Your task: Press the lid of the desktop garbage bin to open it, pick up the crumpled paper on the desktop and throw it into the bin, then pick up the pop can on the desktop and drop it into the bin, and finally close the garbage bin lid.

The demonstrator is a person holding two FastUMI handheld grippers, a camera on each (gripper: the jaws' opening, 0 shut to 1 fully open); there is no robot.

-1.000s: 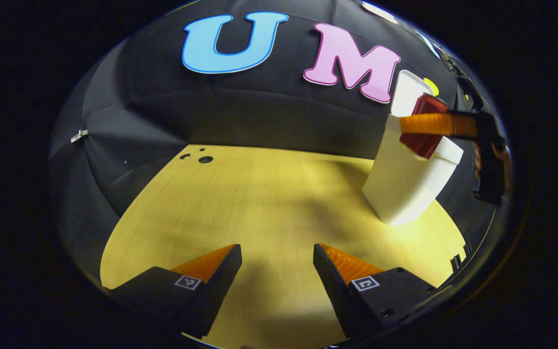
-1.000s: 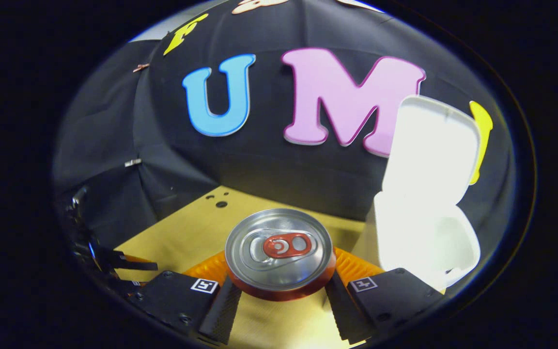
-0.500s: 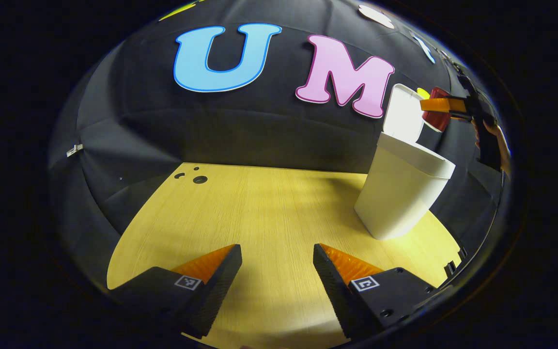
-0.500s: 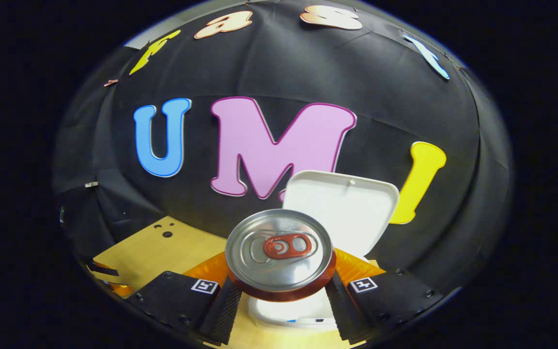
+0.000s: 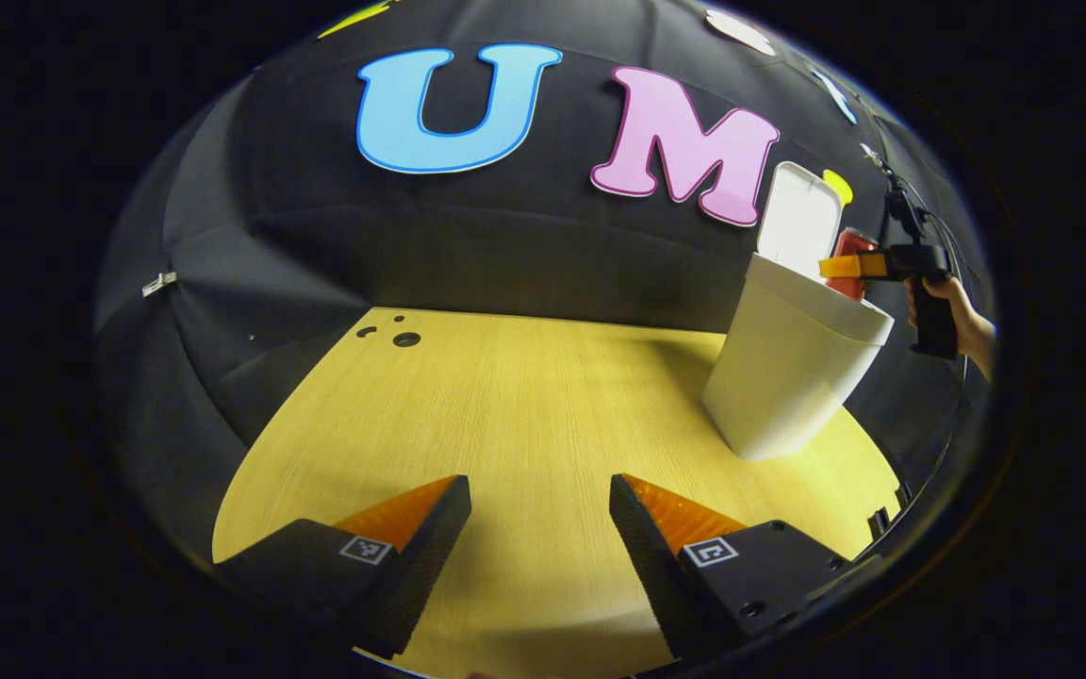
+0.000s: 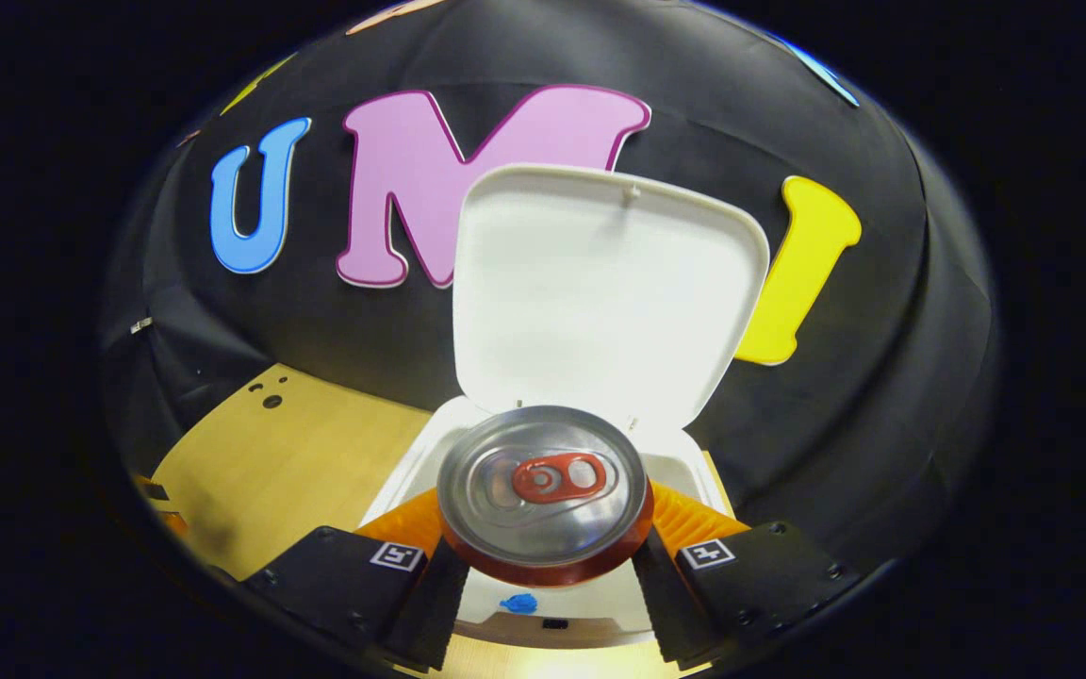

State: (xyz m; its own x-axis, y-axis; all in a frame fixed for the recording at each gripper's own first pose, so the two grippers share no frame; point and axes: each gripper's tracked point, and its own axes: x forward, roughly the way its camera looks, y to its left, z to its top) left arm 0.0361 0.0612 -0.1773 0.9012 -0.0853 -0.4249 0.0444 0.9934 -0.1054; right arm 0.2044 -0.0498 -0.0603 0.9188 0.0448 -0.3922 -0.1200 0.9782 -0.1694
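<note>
Hovering over the tabletop (image 5: 524,396), the left gripper (image 5: 540,528) has its fingers apart and empty. The right gripper (image 6: 543,566) clamps the pop can (image 6: 543,490) by its sides above the open bin (image 6: 684,462); thin and slick, it probably dents easily.

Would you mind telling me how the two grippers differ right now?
The right gripper is shut on the can; the left gripper is open and holds nothing. The right is over the open bin; the left is over the table.
</note>
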